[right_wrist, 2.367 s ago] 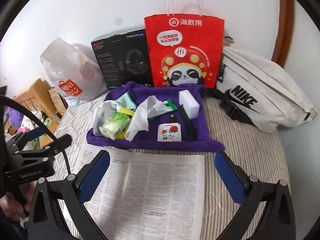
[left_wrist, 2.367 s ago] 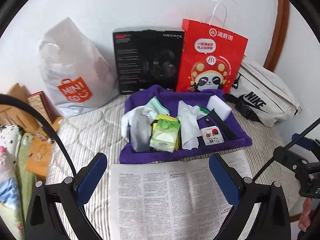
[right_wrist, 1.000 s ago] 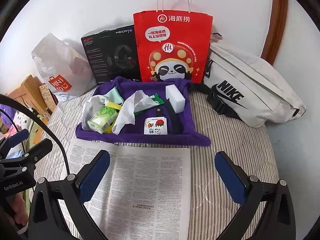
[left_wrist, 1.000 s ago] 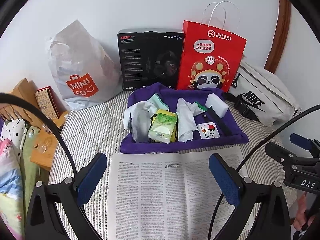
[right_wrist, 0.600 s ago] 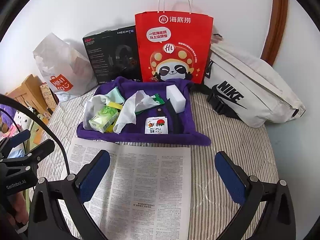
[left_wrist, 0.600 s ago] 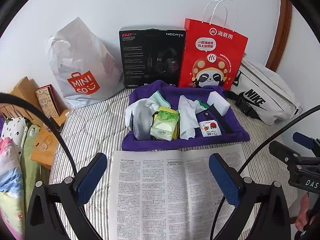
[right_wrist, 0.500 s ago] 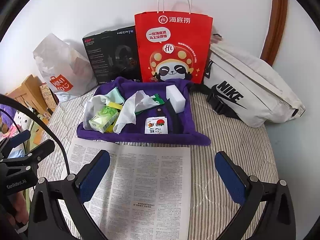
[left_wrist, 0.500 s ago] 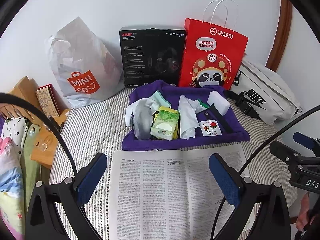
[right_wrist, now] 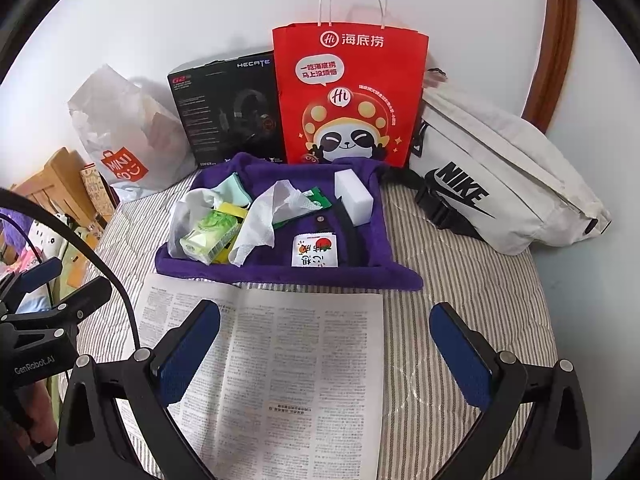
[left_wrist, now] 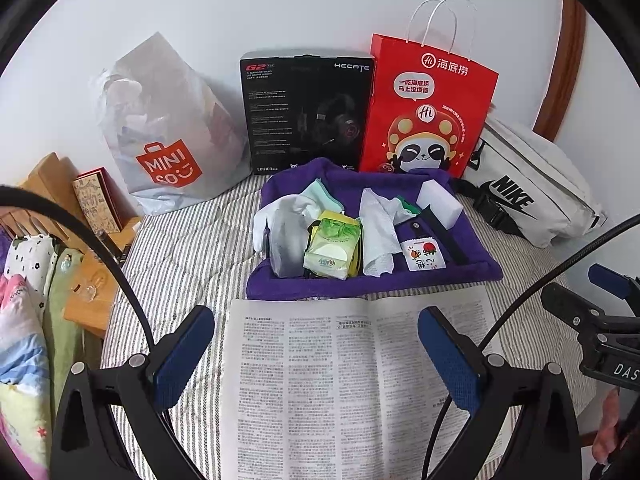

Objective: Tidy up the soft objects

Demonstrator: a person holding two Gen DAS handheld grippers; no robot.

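1. Grippers: left gripper [left_wrist: 316, 344] and right gripper [right_wrist: 324, 344] both hover over the near end of the bed, jaws spread wide, nothing between the blue pads. Against the view 2.4 s ago both sit slightly further back and higher; over the last half second they barely shift.

2. Newspaper [left_wrist: 344, 380]: lies open and flat on the striped bedding [left_wrist: 188, 248], bare of objects, its far edge just beside the purple cloth. Position unchanged across the earlier views.

3. Purple cloth [right_wrist: 392, 240]: spread like a shallow tray, holding all the soft objects. Contents unchanged from earlier:
   - grey-white fabric piece [left_wrist: 282, 236], left side; possibly a sock, the view is too coarse to tell;
   - green tissue pack [left_wrist: 332, 246], touching the fabric;
   - crumpled white wipe [left_wrist: 376, 228], centre;
   - small printed sachet [right_wrist: 314, 250], front right;
   - white sponge block [right_wrist: 354, 196], back right, beside a black strap [right_wrist: 352, 236].

4. Backdrop: plastic shopping bag [left_wrist: 168, 136], black headset box [left_wrist: 304, 108], red paper bag [right_wrist: 348, 92], white waist bag [right_wrist: 504, 196], all against the wall.

5. Reading: only the grippers have moved; no item has changed place. Such a scene fits either sorting yet to come or a settled arrangement.
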